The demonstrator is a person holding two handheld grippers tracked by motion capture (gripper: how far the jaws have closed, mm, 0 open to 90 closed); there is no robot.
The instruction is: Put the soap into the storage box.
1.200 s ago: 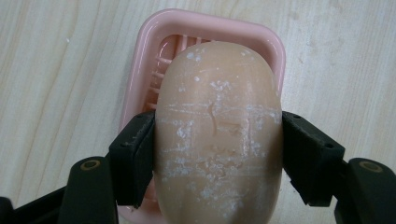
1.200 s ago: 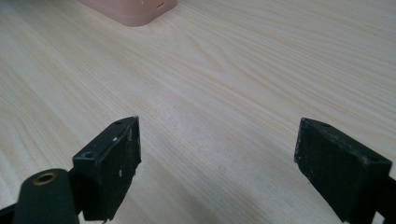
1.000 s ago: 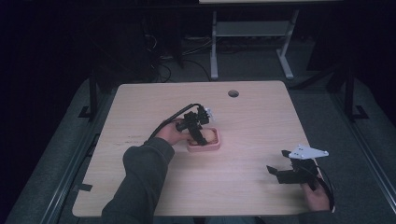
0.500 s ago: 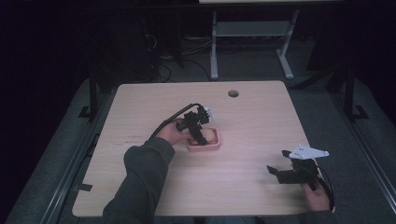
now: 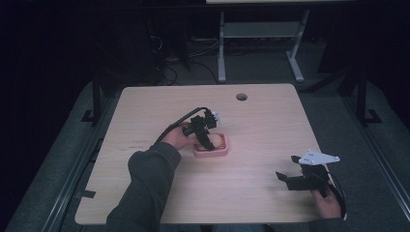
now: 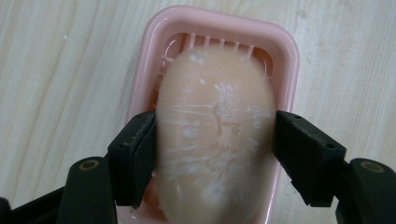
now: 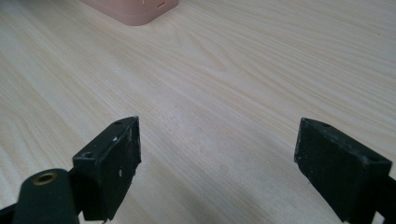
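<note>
Nothing had shifted since earlier: the left gripper (image 6: 214,154) stayed clamped on the pale soap (image 6: 215,140) in the pink dish (image 6: 289,60), while the right gripper (image 7: 219,163) gaped wide over the table (image 7: 233,70).

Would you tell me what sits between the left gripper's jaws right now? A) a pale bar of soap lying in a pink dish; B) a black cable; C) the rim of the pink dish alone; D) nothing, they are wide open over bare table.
A: in the left gripper view, the left gripper has one jaw against each side of the pale soap bar, which lies in the pink dish.
</note>
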